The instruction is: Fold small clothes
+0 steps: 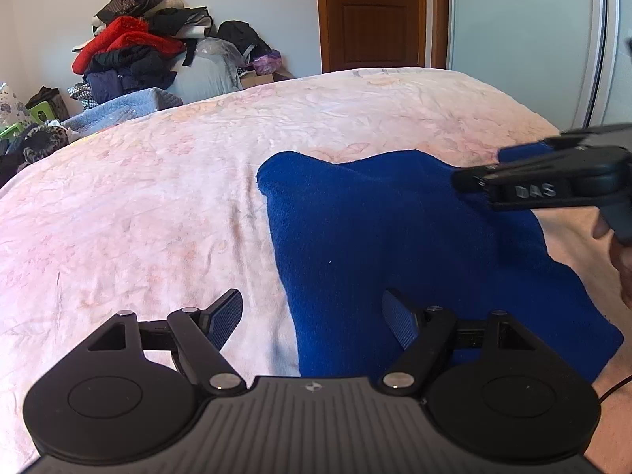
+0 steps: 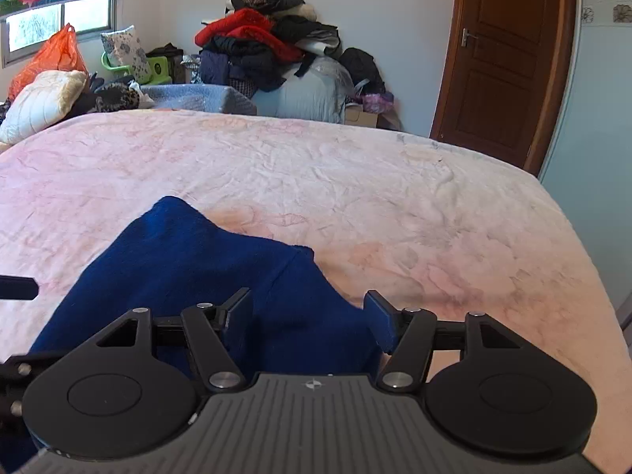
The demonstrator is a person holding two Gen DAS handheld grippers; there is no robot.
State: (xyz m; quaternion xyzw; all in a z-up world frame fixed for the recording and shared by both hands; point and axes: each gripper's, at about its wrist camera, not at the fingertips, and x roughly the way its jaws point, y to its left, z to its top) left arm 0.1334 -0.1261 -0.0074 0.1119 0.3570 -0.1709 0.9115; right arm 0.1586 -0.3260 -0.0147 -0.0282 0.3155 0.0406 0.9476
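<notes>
A blue fleece garment [image 1: 395, 237] [image 2: 189, 268] lies flat, partly folded, on a bed with a pale pink blanket [image 1: 138, 205] [image 2: 414, 205]. My left gripper [image 1: 312, 316] hovers open over the garment's left edge, its right finger above the blue cloth and its left finger above the blanket, with nothing pinched. My right gripper [image 2: 310, 316] stands open just above the garment's near right part; the cloth lies below the gap and the pads do not press on it. In the left wrist view the right gripper [image 1: 474, 181] reaches in from the right over the garment's far corner.
A pile of red and dark clothes [image 1: 134, 47] [image 2: 260, 47] sits beyond the bed's far edge. A brown door [image 1: 371, 12] [image 2: 509, 63] stands at the back right. Pillows [image 2: 43, 98] and an orange bag [image 2: 59, 55] lie at the far left. A hand [image 1: 620, 252] holds the right gripper.
</notes>
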